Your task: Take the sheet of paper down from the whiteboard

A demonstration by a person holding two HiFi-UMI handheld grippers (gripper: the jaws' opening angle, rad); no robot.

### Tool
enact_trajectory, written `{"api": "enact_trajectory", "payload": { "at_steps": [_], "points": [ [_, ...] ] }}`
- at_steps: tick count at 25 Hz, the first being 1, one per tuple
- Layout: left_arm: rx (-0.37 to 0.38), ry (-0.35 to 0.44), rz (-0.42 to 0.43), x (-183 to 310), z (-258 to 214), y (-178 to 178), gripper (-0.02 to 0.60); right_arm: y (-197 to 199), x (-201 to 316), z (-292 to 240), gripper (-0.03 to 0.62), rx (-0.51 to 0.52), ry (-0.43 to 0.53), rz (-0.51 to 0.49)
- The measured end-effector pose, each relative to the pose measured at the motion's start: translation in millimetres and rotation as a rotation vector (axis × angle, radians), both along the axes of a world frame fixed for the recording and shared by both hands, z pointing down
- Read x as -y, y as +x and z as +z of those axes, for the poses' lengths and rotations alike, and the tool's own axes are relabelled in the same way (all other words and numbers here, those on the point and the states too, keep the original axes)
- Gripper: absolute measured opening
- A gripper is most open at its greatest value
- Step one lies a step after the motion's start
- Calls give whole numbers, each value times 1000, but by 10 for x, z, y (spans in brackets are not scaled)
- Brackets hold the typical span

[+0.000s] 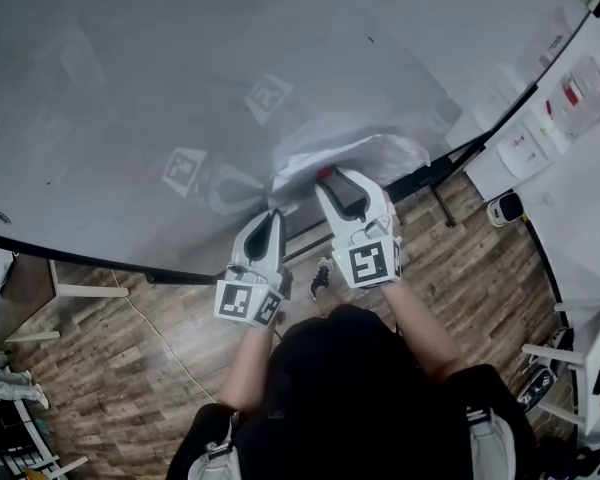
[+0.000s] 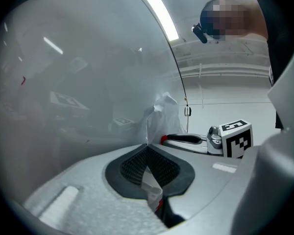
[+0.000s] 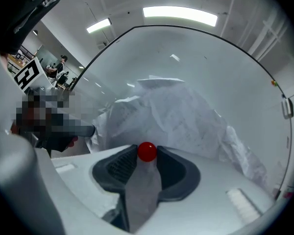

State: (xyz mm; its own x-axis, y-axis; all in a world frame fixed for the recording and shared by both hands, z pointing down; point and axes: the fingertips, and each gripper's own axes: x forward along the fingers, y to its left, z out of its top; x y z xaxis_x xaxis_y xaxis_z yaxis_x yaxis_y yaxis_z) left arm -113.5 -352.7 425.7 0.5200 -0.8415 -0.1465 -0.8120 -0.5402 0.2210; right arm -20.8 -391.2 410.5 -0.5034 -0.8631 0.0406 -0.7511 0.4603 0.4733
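Against the glossy whiteboard above wood flooring, the left gripper pinches the crumpled paper, the right gripper a red magnet.

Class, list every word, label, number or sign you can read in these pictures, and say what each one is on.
Readable text: none.
Crumpled white sheet of paper on the grey whiteboard: faint marks, too blurred.
White sheets with red marks at the head view's right: too small.
Marker cube on the left gripper, marker cube on the right gripper: black-and-white square patterns, no letters.
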Motion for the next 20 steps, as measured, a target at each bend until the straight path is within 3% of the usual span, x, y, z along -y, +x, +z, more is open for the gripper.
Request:
{"api": "enact_trajectory", "payload": {
  "at_steps": [7, 12, 20],
  "points": [
    [0, 5, -7, -19, 6, 6, 9, -5, 19, -3, 134, -13, 18, 42],
    [-8, 18, -13, -67, -10, -31, 9, -26, -11, -9, 129, 42, -10, 3],
    [-5, 23, -7, -82, -39, 6, 9, 42, -101, 1, 129, 43, -19, -31]
  ]
}}
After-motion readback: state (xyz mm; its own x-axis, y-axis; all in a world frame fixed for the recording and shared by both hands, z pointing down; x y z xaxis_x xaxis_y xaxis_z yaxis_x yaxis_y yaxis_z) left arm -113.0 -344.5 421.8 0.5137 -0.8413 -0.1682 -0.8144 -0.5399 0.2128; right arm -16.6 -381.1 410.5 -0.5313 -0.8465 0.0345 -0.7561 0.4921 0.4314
